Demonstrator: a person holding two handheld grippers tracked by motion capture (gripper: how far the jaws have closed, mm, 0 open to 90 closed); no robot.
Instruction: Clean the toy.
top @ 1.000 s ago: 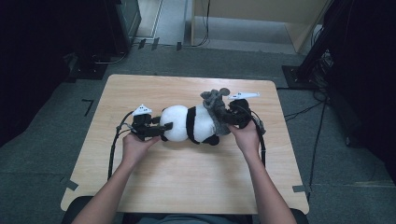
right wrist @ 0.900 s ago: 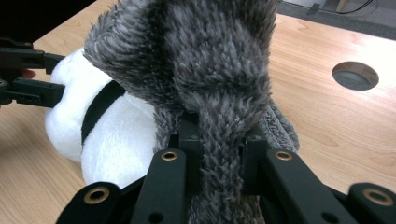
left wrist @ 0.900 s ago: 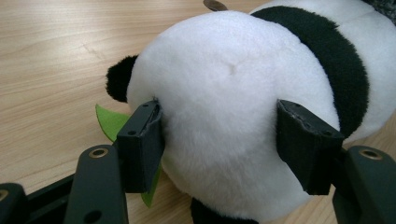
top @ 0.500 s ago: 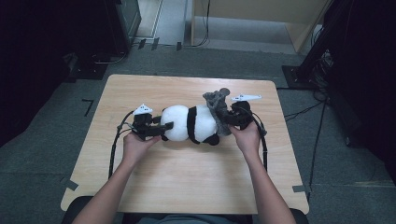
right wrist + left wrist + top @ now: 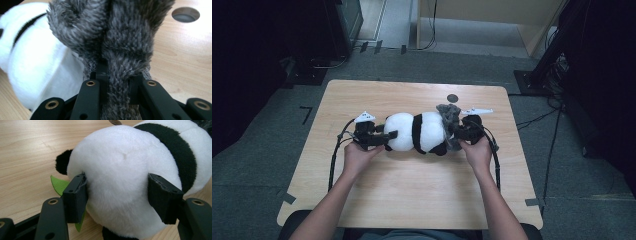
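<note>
Now, taken from left to right across the table:

Table: a pale wooden table (image 5: pixel 412 195) is seen from above, with a round hole (image 5: pixel 453 98) at about 12 o'clock from the toys.

Left hand: the left gripper (image 5: pixel 379 137) is held at 9 o'clock of the panda, low over the wood.

Left jaws: they are set about half wide and pressed into the white rump of the panda plush (image 5: pixel 130 180) from both sides; the fur is dented at each pad in the left gripper view.

Panda plush: it is laid lengthwise at the table's middle, its white body crossed by a black band (image 5: pixel 417 132); a green felt leaf (image 5: pixel 60 186) is tucked under it, beside the near pad.

Grey furry toy: the grey furry toy (image 5: pixel 450 120) is bunched against the panda's far end, at 3 o'clock of it.

Right jaws: in the right gripper view the right gripper (image 5: pixel 117 92) is drawn narrow, and a fold of the grey fur (image 5: pixel 120 50) is pinched between its pads.

Right hand: the right hand (image 5: pixel 477 152) is placed at 3 o'clock, just behind the grey toy.
</note>
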